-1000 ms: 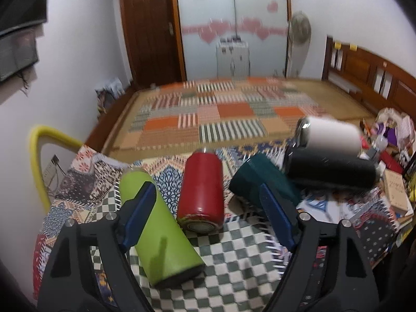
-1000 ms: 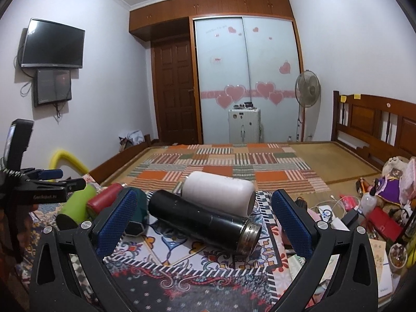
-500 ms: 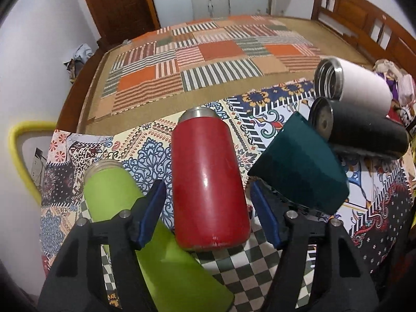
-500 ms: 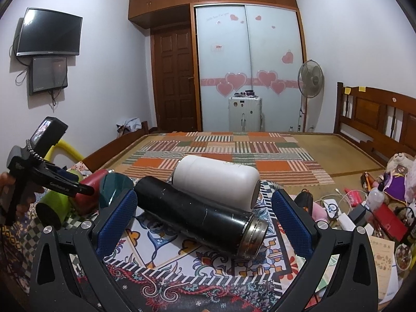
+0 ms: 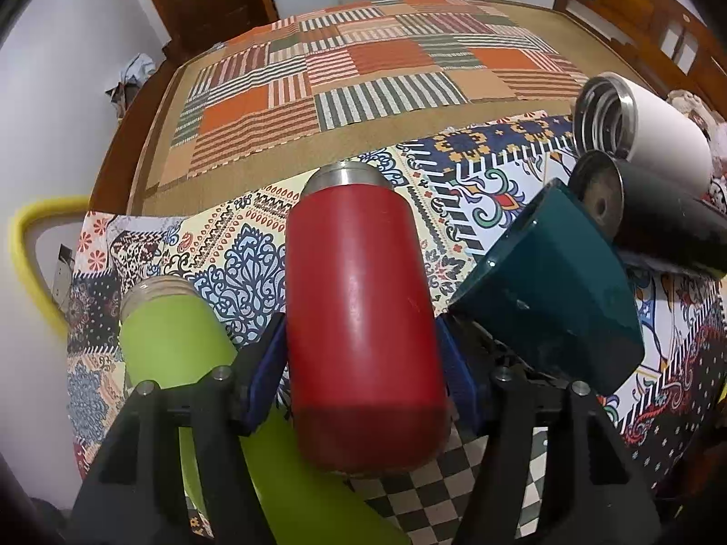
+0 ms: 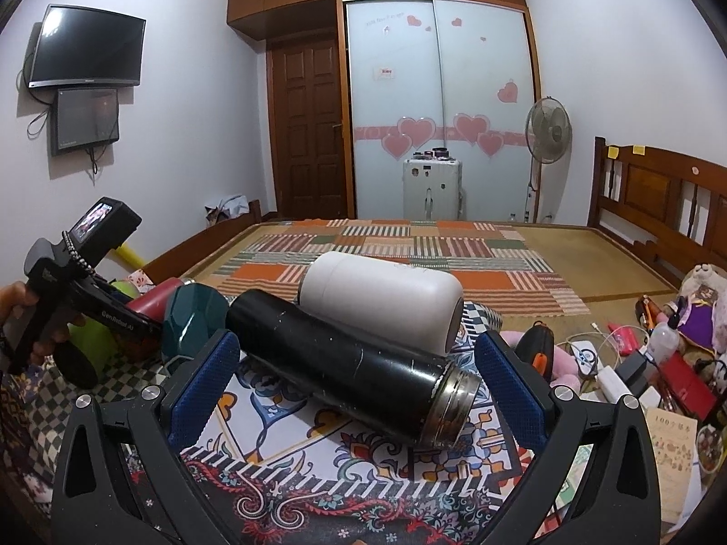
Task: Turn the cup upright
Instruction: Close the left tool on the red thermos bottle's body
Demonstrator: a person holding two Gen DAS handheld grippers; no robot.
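The red cup [image 5: 363, 318] lies on its side on the patterned cloth [image 5: 477, 190], steel mouth end pointing away from the left-wrist camera and base end nearest it. The left gripper [image 5: 363, 359] has one blue pad on each flank of the cup's lower body; the pads [image 5: 268, 368] sit right at the red surface, the jaws narrowed to about the cup's width, but whether they actually press on it cannot be told. Just beside the cup on its left lies a lime-green cup [image 5: 181, 354], also on its side, partly under the left finger. On its right a dark teal cup [image 5: 554, 286] lies tilted, touching or very nearly touching a black flask [image 5: 654, 222], with a white cup [image 5: 645, 127] behind that. In the right-wrist view the right gripper [image 6: 359, 386] is spread wide and grips nothing; the black flask [image 6: 345, 359] lies crosswise between its fingers, clear of both pads, with the white cup [image 6: 381, 295] resting against its far side. The left gripper's body [image 6: 77, 281] shows at the left edge of that view, over the red cup [image 6: 154, 299].
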